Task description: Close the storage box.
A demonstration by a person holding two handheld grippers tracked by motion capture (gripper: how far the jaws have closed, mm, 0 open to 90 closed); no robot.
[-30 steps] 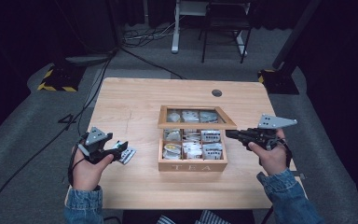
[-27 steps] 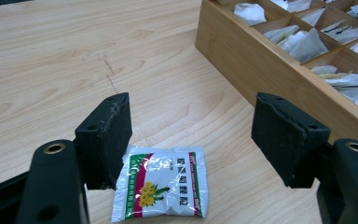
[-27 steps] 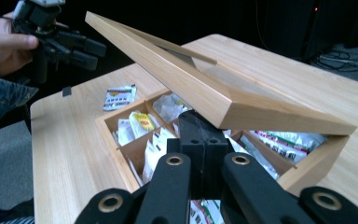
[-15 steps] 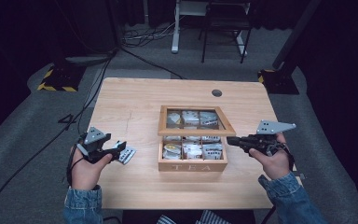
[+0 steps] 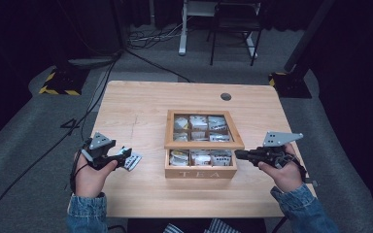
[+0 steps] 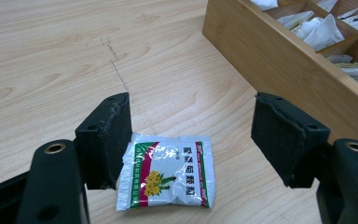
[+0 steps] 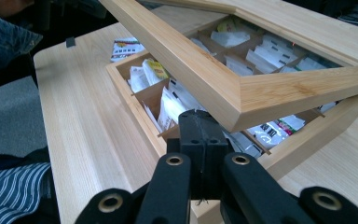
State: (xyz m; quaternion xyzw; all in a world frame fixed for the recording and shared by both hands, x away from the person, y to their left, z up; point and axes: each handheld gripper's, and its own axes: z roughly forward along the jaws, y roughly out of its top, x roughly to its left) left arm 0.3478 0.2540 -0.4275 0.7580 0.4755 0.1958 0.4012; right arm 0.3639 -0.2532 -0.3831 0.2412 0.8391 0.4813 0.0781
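Item: wooden tea box [image 5: 200, 172], marked TEA on its front wall, standing near the middle of the surface [image 5: 141, 102], closer to the near edge. Compartments hold paper tea sachets.

Lid [image 5: 204, 144]: framed and glazed, hinged at the far side, held part-raised over the compartments. Right tongs [image 5: 238, 154], jaws closed together, sit under the lid's front rail at the box's right end; the right gripper view shows the lid [image 7: 242, 88] resting above the shut jaws, apparently propped rather than pinched, likely to keep the box open for loading.

Loose item: tea sachet [image 6: 168, 170], white with red-green borders and yellow flowers, lying flat on the surface just left of the box, toward the near-left corner. Left tongs [image 6: 191, 140] stand wide open astride it, one jaw touching its edge, nothing gripped; placed, by appearance, for a pick-up.

Room: bare surface to the left and far side of the sachet; the box's left wall [image 6: 279, 56] stands near, limiting travel that way. Far half of the surface is free except a round cable hole [image 5: 226, 96] toward the far-right corner.
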